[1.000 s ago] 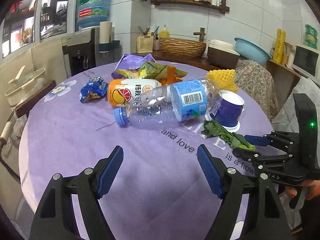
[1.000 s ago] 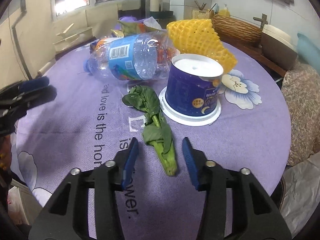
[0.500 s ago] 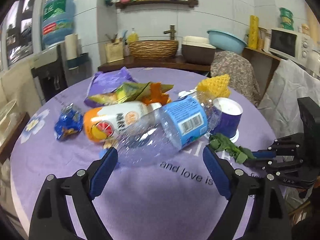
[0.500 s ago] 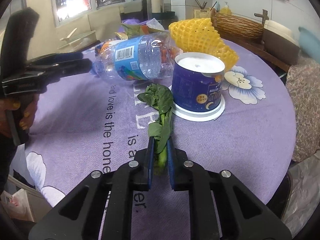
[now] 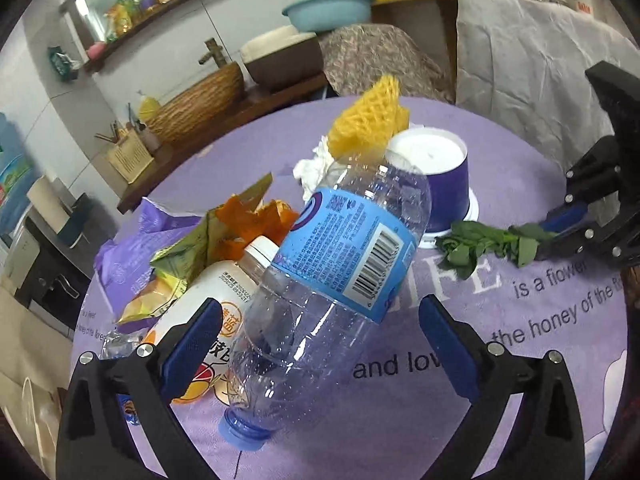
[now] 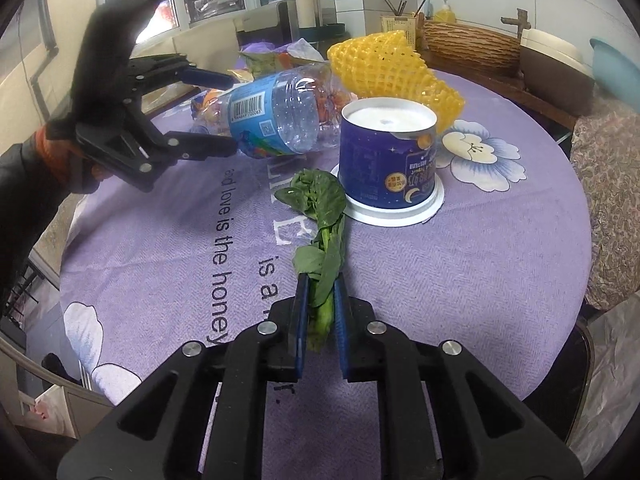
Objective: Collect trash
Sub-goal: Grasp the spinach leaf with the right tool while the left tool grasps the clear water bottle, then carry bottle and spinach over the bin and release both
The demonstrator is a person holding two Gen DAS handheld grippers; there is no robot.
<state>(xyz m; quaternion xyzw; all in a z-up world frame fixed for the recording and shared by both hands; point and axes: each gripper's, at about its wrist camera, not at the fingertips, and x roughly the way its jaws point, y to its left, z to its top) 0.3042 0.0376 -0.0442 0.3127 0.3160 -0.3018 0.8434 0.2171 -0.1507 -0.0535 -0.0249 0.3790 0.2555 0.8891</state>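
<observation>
A clear plastic bottle (image 5: 340, 264) with a blue label lies on its side on the purple tablecloth (image 5: 520, 320). My left gripper (image 5: 320, 340) straddles its neck end with its jaws opening wide, and the pads do not press on it. The right wrist view shows the same left gripper (image 6: 230, 114) around the bottle (image 6: 276, 120). My right gripper (image 6: 320, 320) is shut on the stalk of a limp green leafy vegetable (image 6: 320, 216), whose leaves rest on the cloth.
An upturned purple cup (image 6: 388, 160) stands just behind the vegetable, with a yellow foam net (image 6: 384, 68) behind it. An orange drink bottle (image 5: 216, 304), orange peel and snack wrappers (image 5: 180, 256) crowd the left of the clear bottle. A covered chair (image 6: 608, 208) stands at the table's right edge.
My left gripper moved forward over the clear bottle, rolled, and spread its jaws wider. My right gripper closed on the vegetable stalk and has held still since.
</observation>
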